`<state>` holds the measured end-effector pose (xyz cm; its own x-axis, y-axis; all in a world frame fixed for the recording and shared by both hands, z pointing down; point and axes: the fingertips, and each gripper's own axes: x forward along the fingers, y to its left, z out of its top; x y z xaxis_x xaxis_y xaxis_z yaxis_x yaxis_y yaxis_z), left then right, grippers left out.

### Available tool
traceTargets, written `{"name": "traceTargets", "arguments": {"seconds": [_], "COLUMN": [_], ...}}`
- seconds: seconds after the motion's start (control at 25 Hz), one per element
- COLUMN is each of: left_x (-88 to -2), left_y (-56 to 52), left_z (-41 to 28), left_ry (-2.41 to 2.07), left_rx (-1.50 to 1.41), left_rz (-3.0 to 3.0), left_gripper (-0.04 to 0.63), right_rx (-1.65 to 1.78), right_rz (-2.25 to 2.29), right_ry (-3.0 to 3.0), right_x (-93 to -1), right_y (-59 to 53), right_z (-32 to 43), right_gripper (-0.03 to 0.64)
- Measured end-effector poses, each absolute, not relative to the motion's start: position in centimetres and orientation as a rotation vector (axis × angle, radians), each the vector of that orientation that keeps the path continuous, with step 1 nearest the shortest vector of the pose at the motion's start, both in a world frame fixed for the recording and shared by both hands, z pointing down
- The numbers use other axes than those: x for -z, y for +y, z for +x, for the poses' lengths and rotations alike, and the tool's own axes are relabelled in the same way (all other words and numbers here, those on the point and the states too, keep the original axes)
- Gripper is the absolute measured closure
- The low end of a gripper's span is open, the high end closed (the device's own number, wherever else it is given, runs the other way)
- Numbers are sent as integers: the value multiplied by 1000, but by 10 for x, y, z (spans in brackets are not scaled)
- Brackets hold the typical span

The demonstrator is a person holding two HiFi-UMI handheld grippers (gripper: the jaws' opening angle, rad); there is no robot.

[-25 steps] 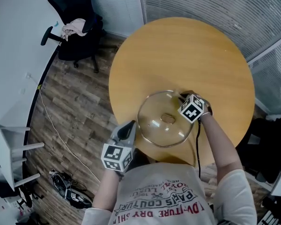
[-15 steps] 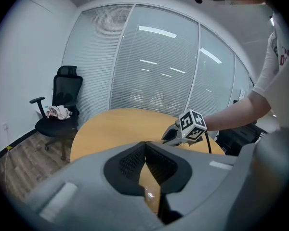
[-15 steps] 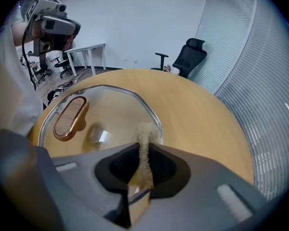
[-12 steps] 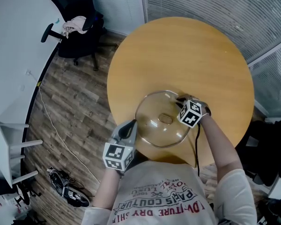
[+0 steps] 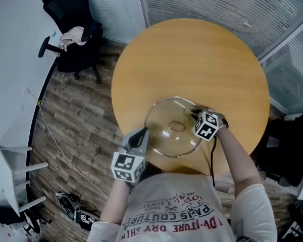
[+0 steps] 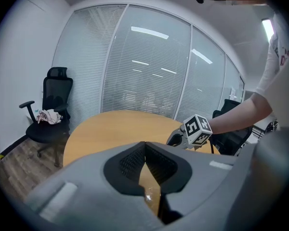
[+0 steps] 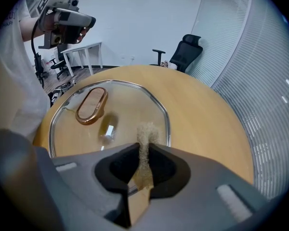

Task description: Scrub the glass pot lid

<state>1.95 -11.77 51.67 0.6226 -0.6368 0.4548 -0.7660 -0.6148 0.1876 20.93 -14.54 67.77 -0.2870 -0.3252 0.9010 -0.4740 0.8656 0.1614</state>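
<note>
The glass pot lid (image 5: 167, 135) lies flat, handle up, on the near half of the round wooden desk (image 5: 192, 54), close to the desk's near edge. Its oval bronze handle (image 5: 177, 127) sits at the centre of the glass, and the wood shows through around it.

Your left hand-held gripper (image 5: 140, 134) is at the lid's near-left rim. In the left gripper view its jaws are drawn together until the tips meet. A glint of the lid's metal rim shows in the narrow gap behind them, so the jaws are closed on the rim. The marker cube on this gripper hangs just off the near edge of the desk.

Your right hand-held gripper (image 5: 194, 114) is at the right side of the lid, reaching in over the rim. In the right gripper view its jaws are clamped on a small beige scrub pad (image 7: 145, 134), which stands upright between them and projects past the tips. The pad's free end lies over the glass just inside the right rim. Whether it presses on the glass cannot be determined. The handle is to the left of the pad in that view, well apart from it.

To the far left, off the desk, a black office chair (image 5: 73, 14) stands on the wood-plank floor (image 5: 81, 115) with a pale cloth (image 5: 72, 35) on its seat. A wall of slatted blinds (image 5: 207, 1) runs behind the desk on the far side.
</note>
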Motion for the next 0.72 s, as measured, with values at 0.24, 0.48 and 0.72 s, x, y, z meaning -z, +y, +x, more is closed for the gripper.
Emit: {"name": "traceTargets", "arguments": {"seconds": [0.24, 0.48, 0.72], "left_x": [-514, -515, -518], "left_y": [-113, -106, -98], "left_z": [28, 29, 20], "left_ry": [-1036, -948, -890], "left_rx": [-495, -508, -518], "left_rz": [2527, 2570, 2589], "left_gripper": [588, 588, 588], "right_rx": [-207, -267, -324], "right_rz": [643, 772, 891], "right_ry": [-1872, -1843, -1806], "right_x": [-676, -676, -676], "right_y": [-116, -89, -62], "right_z": [216, 221, 220], "right_gripper": [560, 560, 560]}}
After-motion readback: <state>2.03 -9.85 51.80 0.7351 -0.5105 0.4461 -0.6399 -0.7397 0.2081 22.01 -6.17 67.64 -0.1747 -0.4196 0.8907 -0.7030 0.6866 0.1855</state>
